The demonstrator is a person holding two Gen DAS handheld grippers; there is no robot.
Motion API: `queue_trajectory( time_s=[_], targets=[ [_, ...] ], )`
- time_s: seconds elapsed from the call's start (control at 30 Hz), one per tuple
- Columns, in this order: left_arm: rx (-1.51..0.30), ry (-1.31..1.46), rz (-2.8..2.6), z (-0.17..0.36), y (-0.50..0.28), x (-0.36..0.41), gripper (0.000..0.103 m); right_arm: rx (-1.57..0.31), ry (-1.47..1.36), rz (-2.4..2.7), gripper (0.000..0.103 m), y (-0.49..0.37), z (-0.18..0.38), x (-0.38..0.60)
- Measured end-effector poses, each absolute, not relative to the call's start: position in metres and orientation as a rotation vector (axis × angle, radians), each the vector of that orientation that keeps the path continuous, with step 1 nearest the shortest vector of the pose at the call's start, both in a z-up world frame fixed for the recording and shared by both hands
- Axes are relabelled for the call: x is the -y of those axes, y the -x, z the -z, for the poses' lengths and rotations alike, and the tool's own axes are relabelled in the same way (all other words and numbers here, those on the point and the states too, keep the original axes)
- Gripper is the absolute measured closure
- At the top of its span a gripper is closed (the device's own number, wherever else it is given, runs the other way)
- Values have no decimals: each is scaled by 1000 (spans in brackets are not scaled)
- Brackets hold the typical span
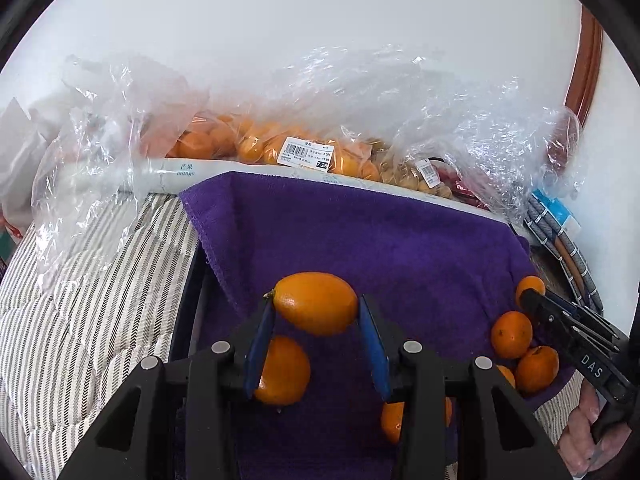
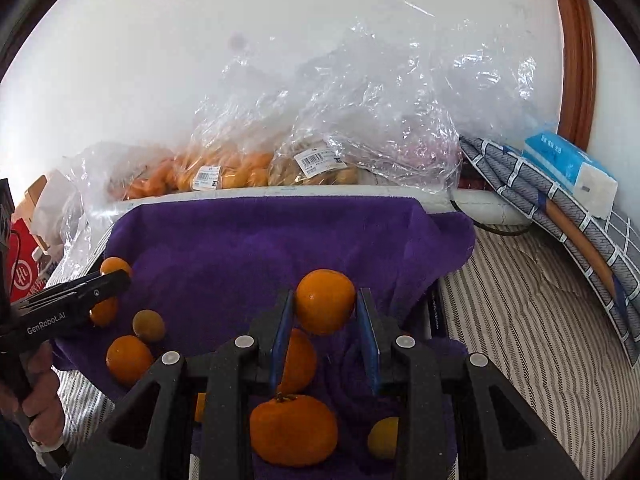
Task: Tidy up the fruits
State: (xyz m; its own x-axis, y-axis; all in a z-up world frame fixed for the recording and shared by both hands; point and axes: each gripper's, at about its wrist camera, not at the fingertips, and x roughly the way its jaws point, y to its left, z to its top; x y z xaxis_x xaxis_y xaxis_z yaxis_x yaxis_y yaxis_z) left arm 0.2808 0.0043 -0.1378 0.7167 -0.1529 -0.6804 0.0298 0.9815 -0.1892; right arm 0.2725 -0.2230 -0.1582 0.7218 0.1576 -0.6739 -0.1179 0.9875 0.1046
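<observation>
Purple towel point(image 2: 280, 240), two grippers, one fruit clamped in each.
Left gripper point(image 1: 316, 312) pinched oval kumquat point(image 1: 316, 303); right gripper point(image 2: 325, 308) pinched round mandarin point(image 2: 325, 301).

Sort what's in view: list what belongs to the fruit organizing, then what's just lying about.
Job: left tool holding oval kumquat; right tool holding round mandarin; purple towel; bagged fruit.
Lying about: tissue pack; folded checked cloth; red box.
</observation>
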Motion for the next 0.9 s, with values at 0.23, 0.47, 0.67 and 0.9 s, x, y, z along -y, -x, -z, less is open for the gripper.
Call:
queue_trajectory(
  time_s=[0.23,0.47,0.67,0.9],
  targets=[
    [-758,153,97,139,-280,-3,59,-745,-70,-133,70,-268,160,229],
    [-736,151,86,128,-272,-8,53,-741,-104,-136,60,-260,146,234],
    [-708,138,38,90,-241,-27,53,-762,-148,-114,57,-229,106,236],
    [-664,117,59,56,-159,-37,38,-729,-149,-76,39,-153,64,237]
  ],
)
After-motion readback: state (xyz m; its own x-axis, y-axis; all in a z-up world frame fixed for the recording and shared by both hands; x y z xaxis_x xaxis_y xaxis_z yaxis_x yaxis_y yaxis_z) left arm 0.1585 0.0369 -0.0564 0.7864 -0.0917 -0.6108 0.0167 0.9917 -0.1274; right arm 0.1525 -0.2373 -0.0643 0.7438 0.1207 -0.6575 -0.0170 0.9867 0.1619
